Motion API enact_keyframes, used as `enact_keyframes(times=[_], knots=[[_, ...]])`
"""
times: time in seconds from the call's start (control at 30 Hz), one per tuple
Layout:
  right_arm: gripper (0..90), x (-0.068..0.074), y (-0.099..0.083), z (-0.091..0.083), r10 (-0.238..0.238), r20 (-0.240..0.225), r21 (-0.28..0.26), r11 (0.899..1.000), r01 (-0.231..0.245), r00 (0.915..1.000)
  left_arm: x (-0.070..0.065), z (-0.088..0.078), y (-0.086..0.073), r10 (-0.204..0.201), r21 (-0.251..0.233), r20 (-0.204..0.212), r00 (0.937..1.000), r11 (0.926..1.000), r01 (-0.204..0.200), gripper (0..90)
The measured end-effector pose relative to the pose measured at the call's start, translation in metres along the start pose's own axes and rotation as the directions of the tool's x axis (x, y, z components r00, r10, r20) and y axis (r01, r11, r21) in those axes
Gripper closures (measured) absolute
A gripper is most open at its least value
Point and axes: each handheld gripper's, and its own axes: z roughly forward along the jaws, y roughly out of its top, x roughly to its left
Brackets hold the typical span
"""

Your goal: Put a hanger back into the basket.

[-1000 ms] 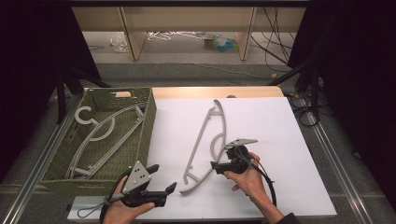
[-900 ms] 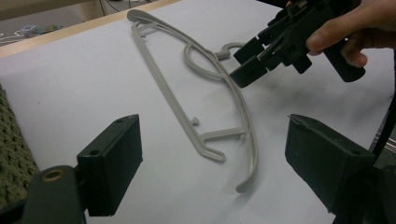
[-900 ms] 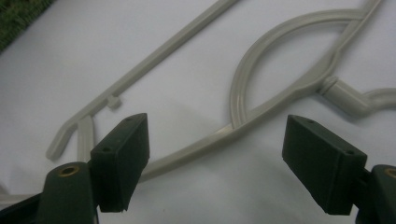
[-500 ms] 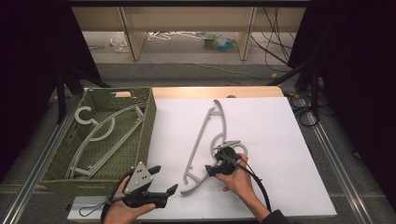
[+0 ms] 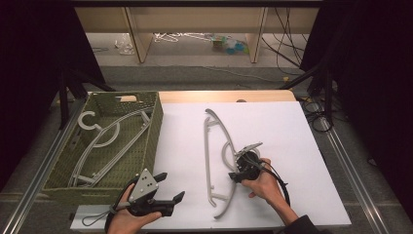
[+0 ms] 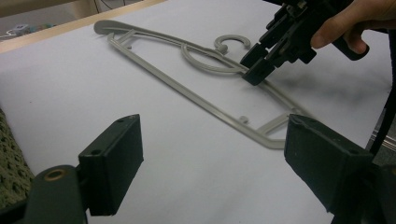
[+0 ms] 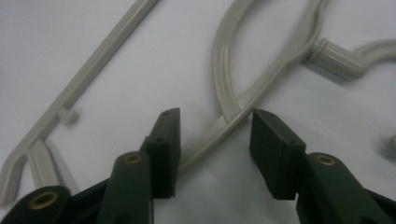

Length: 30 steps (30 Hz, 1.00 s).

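Now your white surface (image 5: 302, 146) carries the grey hanger (image 5: 208, 161) mid-frame in the high view. Your right gripper (image 7: 212, 144) straddles its curved arm, jaws just closing, not yet pressing. Lower left, your left gripper (image 5: 170, 187) gapes empty.

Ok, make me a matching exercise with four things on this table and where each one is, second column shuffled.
Things:
1. basket
2. hanger on the sheet
3. left tool
4. right tool

Places or states:
A. jaws either side of a hanger arm
B. lying flat on the white sheet
C. at the table's left side, a hanger inside
D. held off the hanger, jaws wide

Pairs: 1-C, 2-B, 3-D, 4-A
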Motion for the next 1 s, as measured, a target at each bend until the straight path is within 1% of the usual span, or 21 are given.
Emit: enact_keyframes(times=[0.07, 0.1, 0.13, 0.17, 0.2, 0.27, 0.3, 0.37, 0.4, 0.43, 0.47, 0.53, 0.63, 0.77, 0.8, 0.83, 0.87, 0.9, 0.93, 0.97, 1.0], knots=[[59.3, -0.005, -0.002, -0.003, 0.007, -0.006, 0.008, 1.000, -0.007, 1.0000, 0.000, 0.000, 0.000, -0.005, 0.002, 0.000, 1.0000, 1.0000, 0.005, 19.4], [60.6, -0.007, -0.003, -0.003, 0.010, -0.011, 0.008, 1.000, -0.009, 0.9999, 0.001, 0.001, 0.000, 0.004, 0.003, 0.001, 1.0000, 1.0000, -0.004, 19.5], [61.1, -0.008, -0.004, -0.004, 0.023, -0.015, 0.012, 1.000, -0.023, 0.9996, 0.001, 0.002, -0.001, -0.002, 0.001, 0.007, 1.0000, 1.0000, 0.002, 19.6], [61.0, -0.007, -0.004, -0.004, 0.032, -0.007, 0.007, 0.999, -0.032, 0.9995, 0.000, 0.002, -0.001, -0.003, 0.007, 0.001, 1.0000, 1.0000, 0.003, 19.6], [59.1, -0.004, -0.003, -0.003, 0.030, 0.019, 0.007, 1.000, -0.030, 0.9994, 0.000, 0.002, -0.001, 0.001, 0.008, 0.004, 1.0000, 1.0000, -0.001, 19.8], [49.3, 0.004, -0.002, -0.001, 0.022, 0.049, 0.010, 1.000, -0.023, 0.9985, -0.001, 0.003, -0.001, 0.002, 0.009, 0.007, 1.0000, 1.0000, -0.002, 19.9], [47.3, 0.009, -0.002, 0.000, 0.016, 0.064, 0.019, 1.000, -0.017, 0.9978, -0.001, 0.003, 0.000, 0.000, 0.007, 0.007, 1.0000, 1.0000, 0.000, 20.0], [47.7, 0.015, -0.001, 0.001, 0.001, 0.097, 0.039, 0.999, -0.005, 0.9953, -0.001, 0.003, -0.001, 0.002, 0.008, 0.008, 1.0000, 1.0000, -0.002, 20.1], [48.2, 0.014, -0.001, 0.001, -0.021, 0.100, 0.037, 0.999, 0.018, 0.9947, -0.001, 0.003, -0.001, 0.003, 0.007, 0.007, 1.0000, 1.0000, -0.003, 20.1], [50.0, 0.014, -0.001, 0.001, -0.023, 0.101, 0.037, 0.999, 0.019, 0.9947, -0.001, 0.003, -0.001, 0.005, 0.006, 0.007, 1.0000, 1.0000, -0.005, 20.2], [52.1, 0.015, -0.001, 0.000, -0.015, 0.101, 0.048, 0.999, 0.011, 0.9948, -0.001, 0.003, -0.001, 0.004, 0.005, 0.007, 1.0000, 1.0000, -0.004, 20.4], [56.5, 0.014, -0.001, -0.001, -0.035, 0.090, 0.058, 0.998, 0.030, 0.9954, 0.000, 0.002, -0.001, 0.001, 0.004, 0.005, 1.0000, 1.0000, -0.001, 20.5], [60.4, 0.007, -0.002, -0.002, -0.067, 0.061, 0.054, 0.996, 0.064, 0.9959, 0.000, 0.002, -0.001, -0.003, 0.003, 0.004, 1.0000, 1.0000, 0.003, 20.9], [72.3, -0.002, -0.003, -0.005, -0.113, 0.022, 0.055, 0.992, 0.112, 0.9934, 0.000, 0.002, -0.002, -0.004, 0.007, 0.002, 1.0000, 1.0000, 0.004, 21.2], [74.5, -0.004, -0.004, -0.006, -0.106, 0.014, 0.062, 0.993, 0.105, 0.9943, 0.000, 0.003, -0.002, -0.001, 0.009, 0.002, 1.0000, 1.0000, 0.001, 21.3], [76.4, -0.007, -0.004, -0.006, -0.134, 0.004, 0.057, 0.989, 0.133, 0.9910, 0.001, 0.003, -0.002, -0.001, 0.007, 0.006, 1.0000, 1.0000, 0.001, 21.3], [78.0, -0.008, -0.005, -0.007, -0.148, -0.005, 0.058, 0.987, 0.148, 0.9890, 0.001, 0.003, -0.002, -0.006, 0.007, 0.008, 0.9999, 1.0000, 0.006, 21.3], [79.1, -0.009, -0.005, -0.008, -0.169, -0.012, 0.062, 0.984, 0.170, 0.9855, 0.001, 0.003, -0.002, -0.001, 0.008, 0.007, 1.0000, 1.0000, 0.001, 21.4], [80.2, -0.010, -0.005, -0.008, -0.211, -0.018, 0.061, 0.975, 0.212, 0.9774, 0.001, 0.003, -0.002, -0.005, 0.010, 0.001, 1.0000, 0.9999, 0.005, 21.4], [80.9, -0.010, -0.006, -0.010, -0.213, -0.021, 0.073, 0.974, 0.214, 0.9769, 0.001, 0.004, -0.002, -0.006, 0.012, 0.000, 1.0000, 0.9999, 0.006, 21.5], [81.0, -0.011, -0.007, -0.011, -0.241, -0.033, 0.076, 0.967, 0.242, 0.9701, 0.001, 0.004, -0.002, -0.007, 0.014, 0.001, 1.0000, 0.9999, 0.007, 21.5]])
